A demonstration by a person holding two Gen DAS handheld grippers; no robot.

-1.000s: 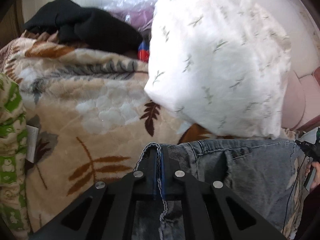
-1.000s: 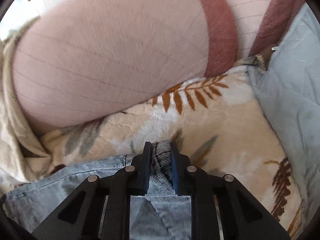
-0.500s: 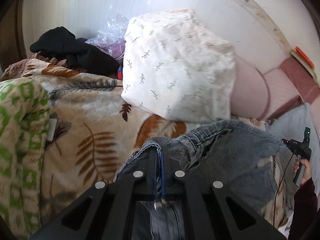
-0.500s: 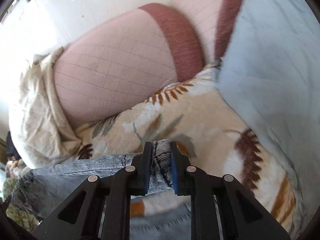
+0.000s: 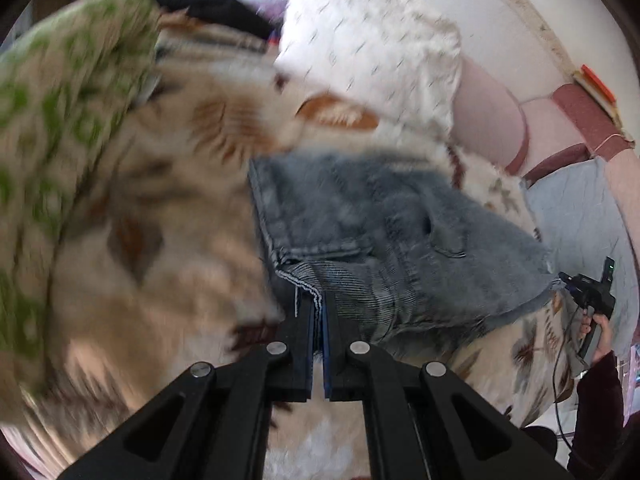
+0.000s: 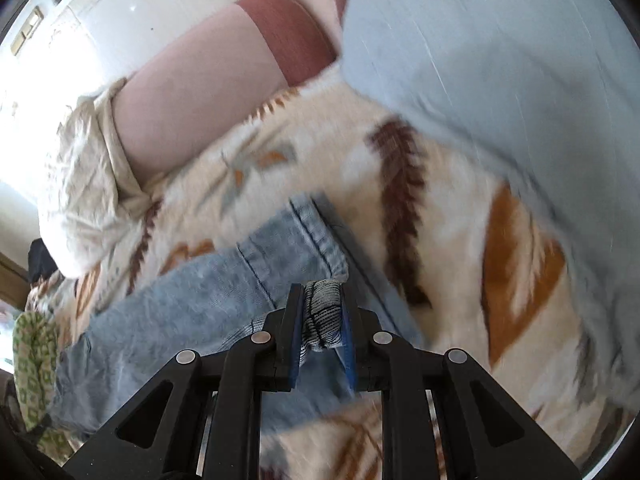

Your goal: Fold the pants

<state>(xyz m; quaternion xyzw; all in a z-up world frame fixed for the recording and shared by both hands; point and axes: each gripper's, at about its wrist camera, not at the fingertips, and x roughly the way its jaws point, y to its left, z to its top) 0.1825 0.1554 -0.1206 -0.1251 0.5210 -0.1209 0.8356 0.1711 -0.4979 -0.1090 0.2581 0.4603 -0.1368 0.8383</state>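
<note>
- The pants (image 5: pixel 372 216) are faded blue denim with lighter washed patches, darker stitched seams and a pocket opening; they lie across a beige fleece blanket (image 5: pixel 168 248) with a brown leaf print on the bed.
- The left hand-held gripper (image 5: pixel 318 312) is clenched on a ribbed, frayed denim edge, with the fabric pinched between its blue-lined fingers.
- The right hand-held gripper (image 6: pixel 322 312) is clamped on a bunched fold of denim (image 6: pixel 192 304), whose ribbed inner side shows between the fingers.
- In the right wrist view, a hemmed edge with double stitching lies just beyond the fingertips.
- A white patterned pillow (image 5: pixel 372 52) and a pink pillow (image 6: pixel 192 92) lie beyond the pants.
- A light blue quilt (image 6: pixel 500 60) lies on the blanket, to the right in the right wrist view.
- Both views are partly motion-blurred.
</note>
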